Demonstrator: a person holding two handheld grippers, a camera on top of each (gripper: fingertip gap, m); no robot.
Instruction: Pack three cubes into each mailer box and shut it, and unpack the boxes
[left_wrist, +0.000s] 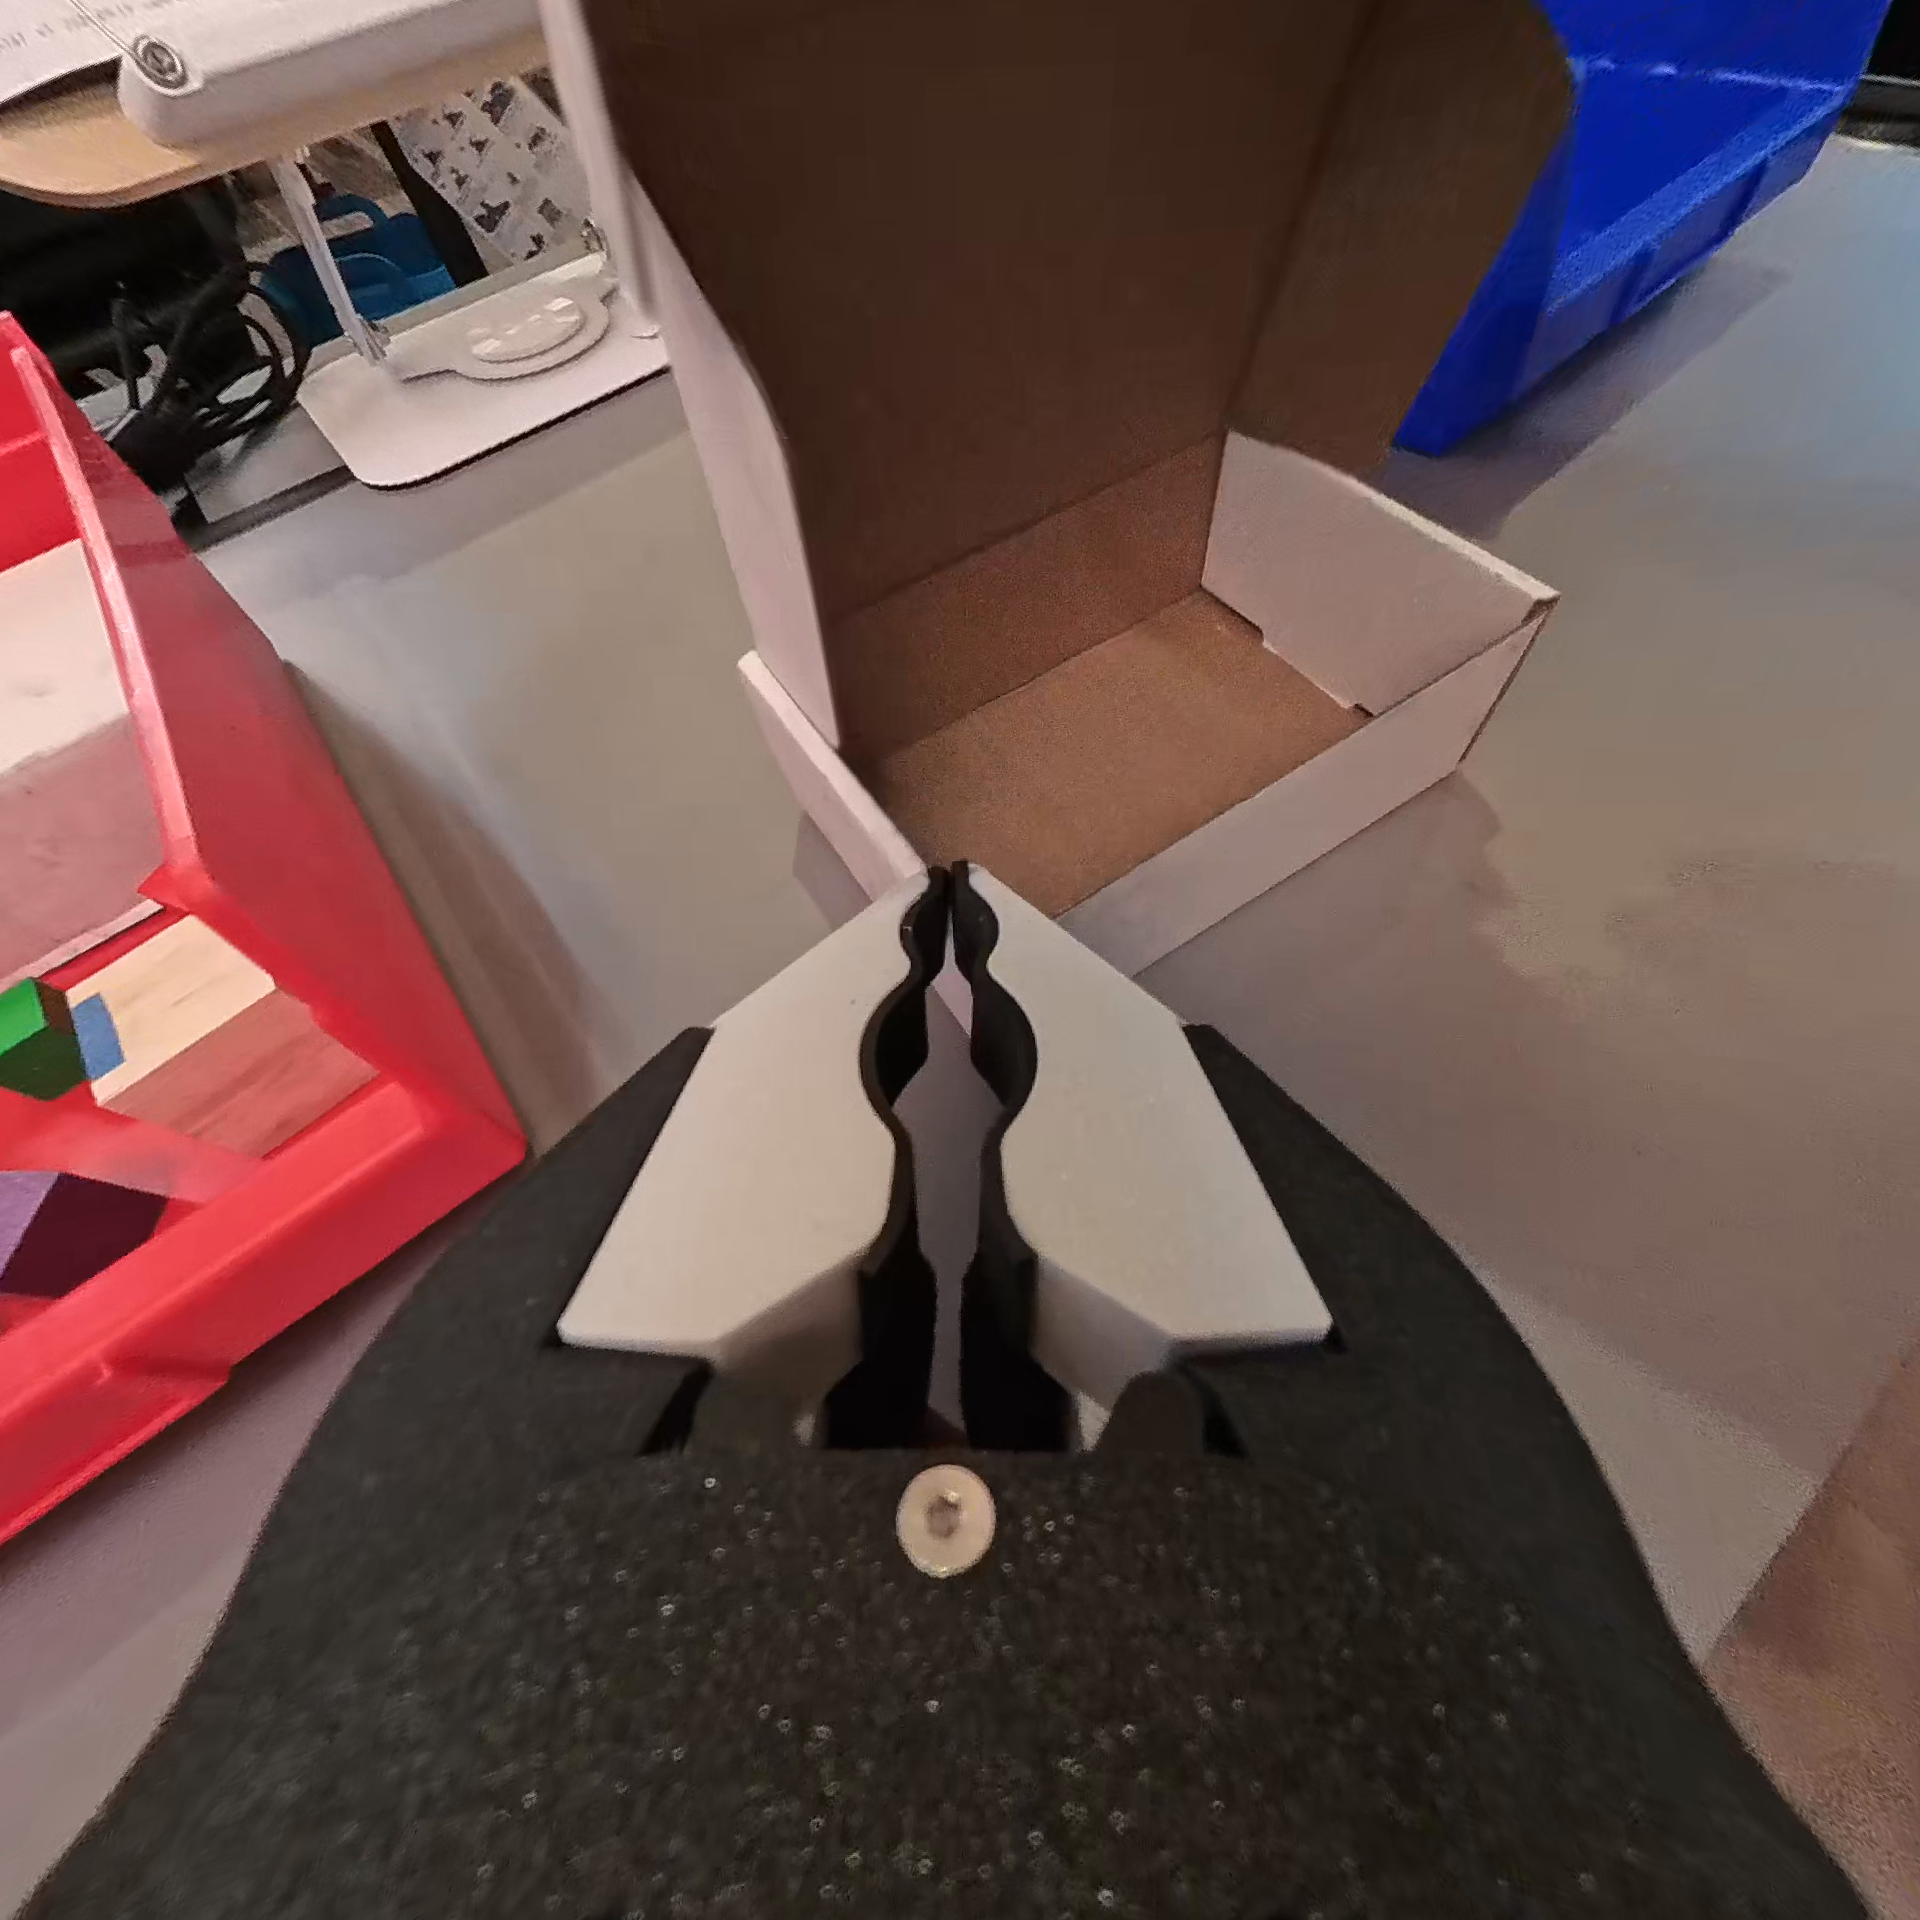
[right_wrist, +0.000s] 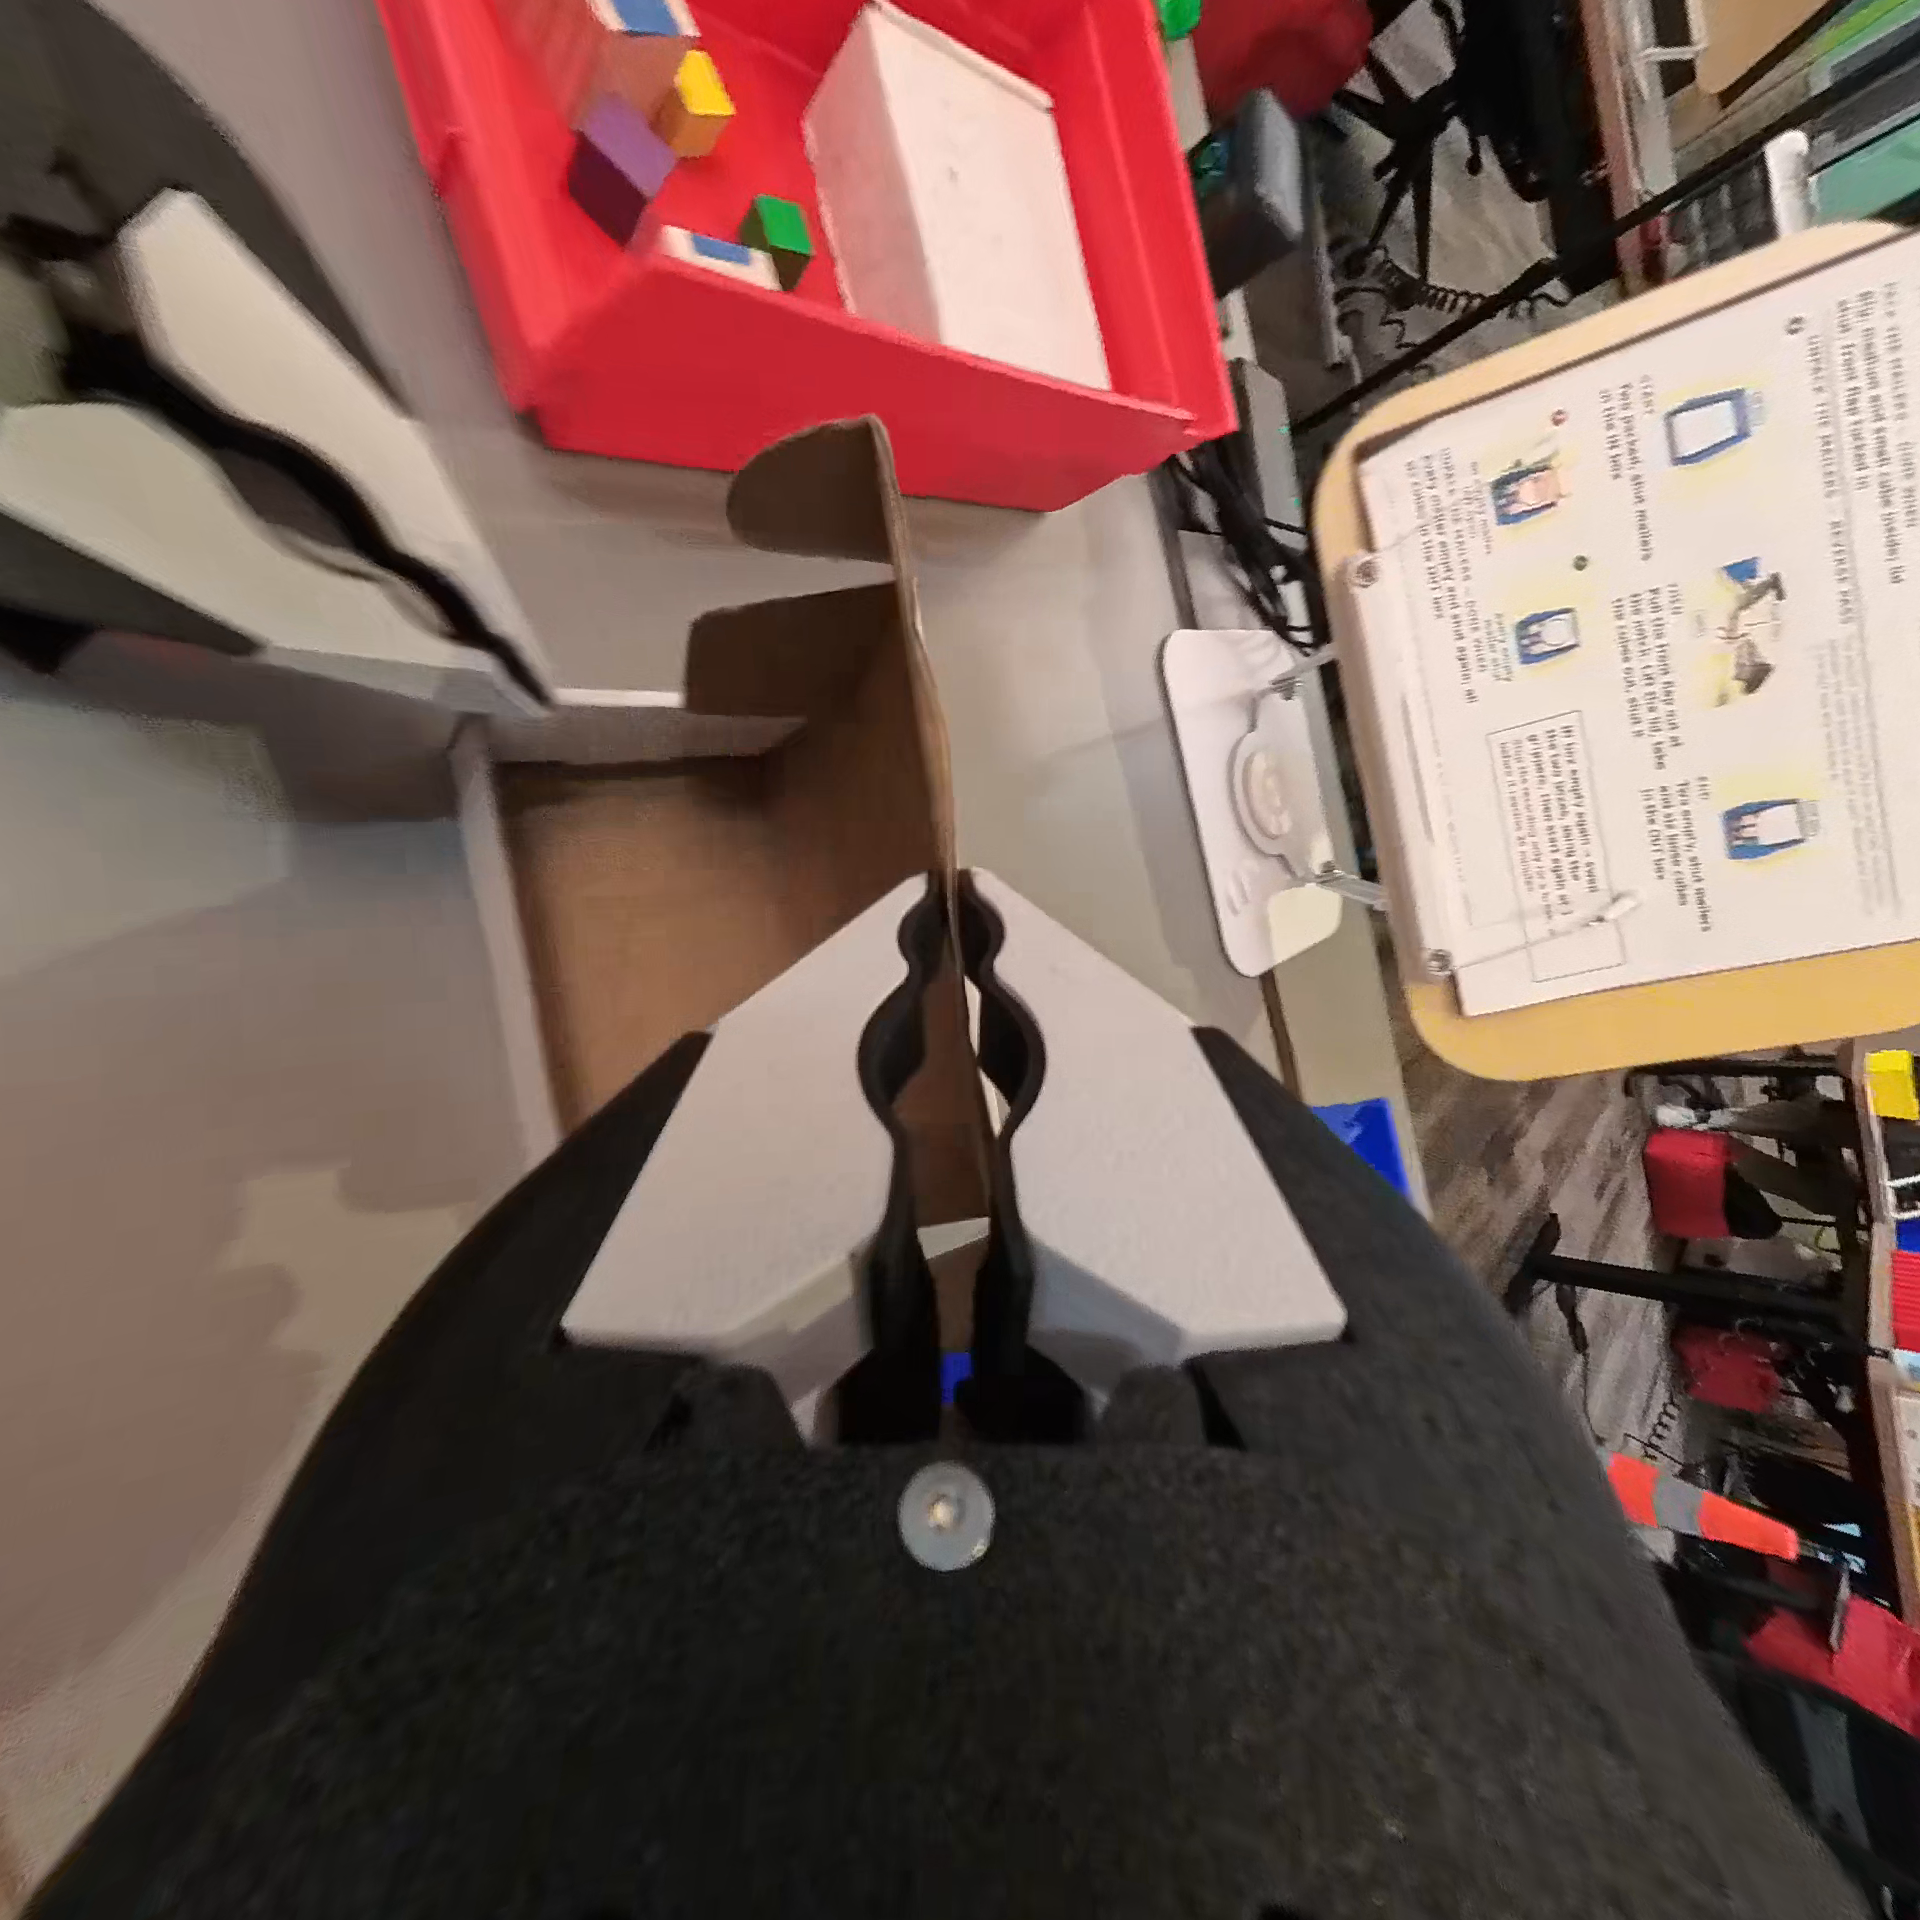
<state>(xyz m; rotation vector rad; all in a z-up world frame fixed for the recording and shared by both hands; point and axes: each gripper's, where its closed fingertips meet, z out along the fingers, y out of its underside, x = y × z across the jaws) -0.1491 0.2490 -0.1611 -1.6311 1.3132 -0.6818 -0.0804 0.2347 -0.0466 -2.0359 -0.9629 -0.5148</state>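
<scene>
A grey counter (left_wrist: 1558, 1039) carries the work, with a cluttered room beyond it: cables, chair legs, and a pale wooden board holding an instruction sheet (right_wrist: 1662, 623) just past the counter's edge. A white stand base (left_wrist: 488, 384) sits at the far left of the counter.

In the left wrist view the mailer box (left_wrist: 1195, 727) stands in the middle of the counter, white outside and brown inside, its tray showing no cubes and its lid (left_wrist: 987, 312) raised upright. A red bin (left_wrist: 312, 831) lies to the left of it, a blue bin (left_wrist: 1662, 260) at the far right.

The red bin holds a shut white mailer box (right_wrist: 956, 197) and loose cubes: a green cube (right_wrist: 777, 234), a purple cube (right_wrist: 618, 166), a yellow cube (right_wrist: 701, 99), and wooden blocks with blue faces (right_wrist: 717, 255).

The left hand-held gripper (left_wrist: 951, 883) has its fingers pressed together at the tips with nothing clearly between them, right at the box's near corner. The right hand-held gripper (right_wrist: 954, 894) is clamped on the upright lid's edge, the cardboard running between its fingers.
</scene>
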